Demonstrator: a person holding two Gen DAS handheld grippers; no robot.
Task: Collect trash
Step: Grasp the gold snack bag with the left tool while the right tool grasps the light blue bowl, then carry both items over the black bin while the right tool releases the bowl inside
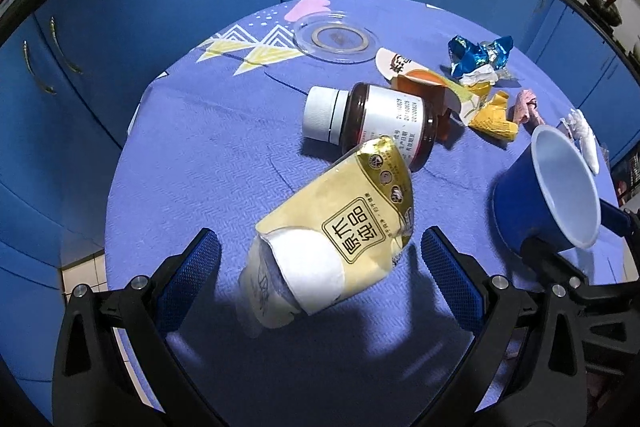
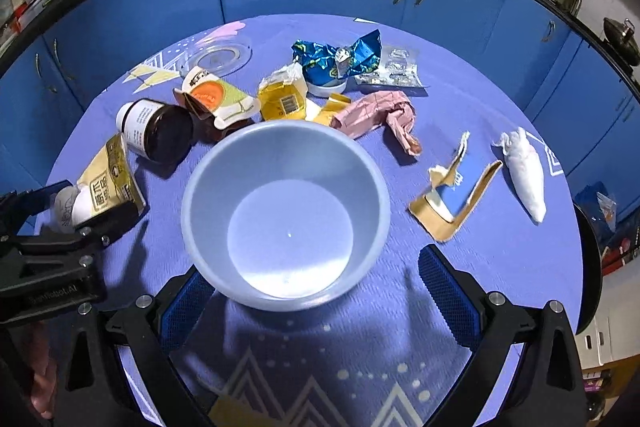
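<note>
- Left gripper [image 1: 320, 259] hangs over the yellow wrapper [image 1: 340, 227], fingers spread wide on either side, not touching it.
- The wrapper lies crumpled on the tablecloth [image 1: 208, 155], leaning against the brown bottle [image 1: 376, 123].
- Right gripper [image 2: 316, 291] holds the blue bowl [image 2: 286, 211] by its rim, tipped toward the litter.
- First pickup, I'd say: close on the wrapper, lift, drop into the bowl.

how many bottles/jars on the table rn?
1: a brown jar with a white cap, on its side mid-table, beside the yellow pouch that lies between the left gripper's open jaws. The trash pile could hide others.
</note>
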